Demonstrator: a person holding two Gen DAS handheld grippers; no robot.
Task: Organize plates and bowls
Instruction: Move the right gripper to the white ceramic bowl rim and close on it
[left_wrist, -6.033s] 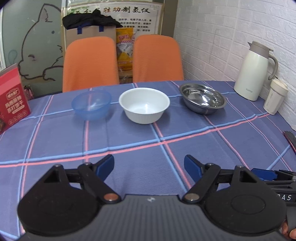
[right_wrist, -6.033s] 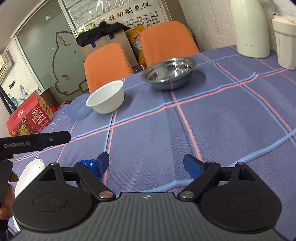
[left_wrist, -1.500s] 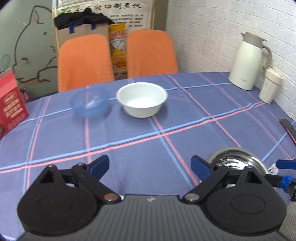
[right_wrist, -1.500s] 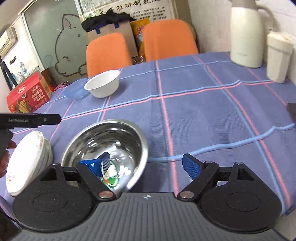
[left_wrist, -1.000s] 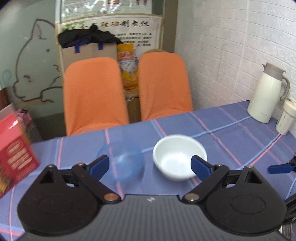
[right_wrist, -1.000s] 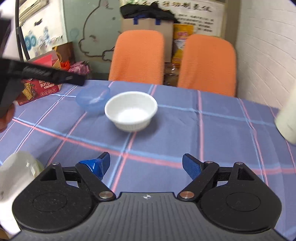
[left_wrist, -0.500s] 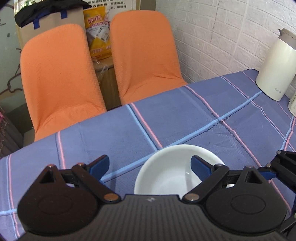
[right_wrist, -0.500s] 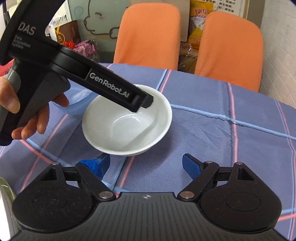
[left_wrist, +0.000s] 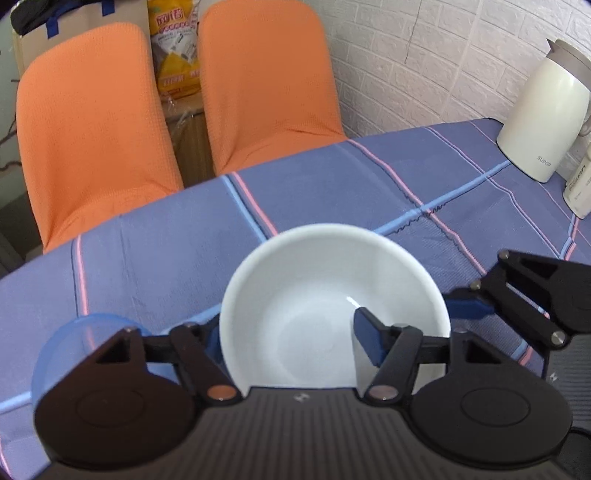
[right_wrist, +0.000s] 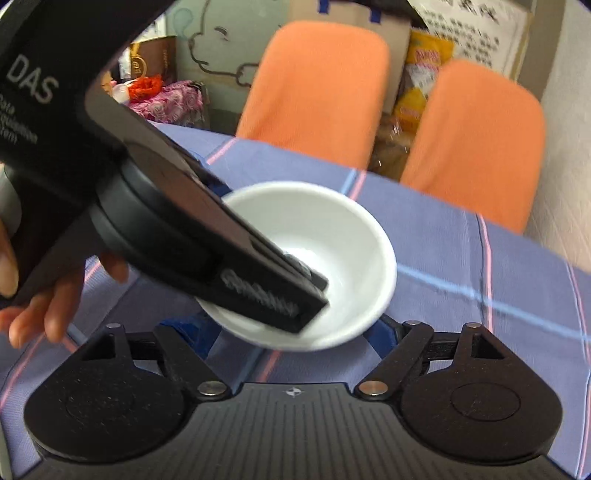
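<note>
Start at your left: the blue bowl (left_wrist: 62, 343) sits on the table (left_wrist: 332, 192) just beside the white bowl (left_wrist: 325, 295), partly hidden behind the left gripper's housing, so mind it as you work. Both bowls stand toward the table's far edge, in front of the two orange chairs (left_wrist: 92, 122).

Your left gripper (left_wrist: 288, 339) is spread and straddles the white bowl's left wall: one blue finger (left_wrist: 212, 338) is outside the rim, the other finger (left_wrist: 365, 339) hangs inside the basin. Nothing is pinched yet, as far as can be seen. Before you squeeze, I would bring the outer finger flush against the wall and seat the rim deep between the pads, because a smooth, sloped wall will likely slip from a shallow bite.

Further right, your right gripper (left_wrist: 476, 308) waits at the bowl's right rim, also spread; in its own view the fingertips are hidden under the bowl, so whether they touch it cannot be told. Hold it clear of the rim, or use it only to steady.

The white jug (left_wrist: 543, 114) stands well apart at the right edge.
</note>
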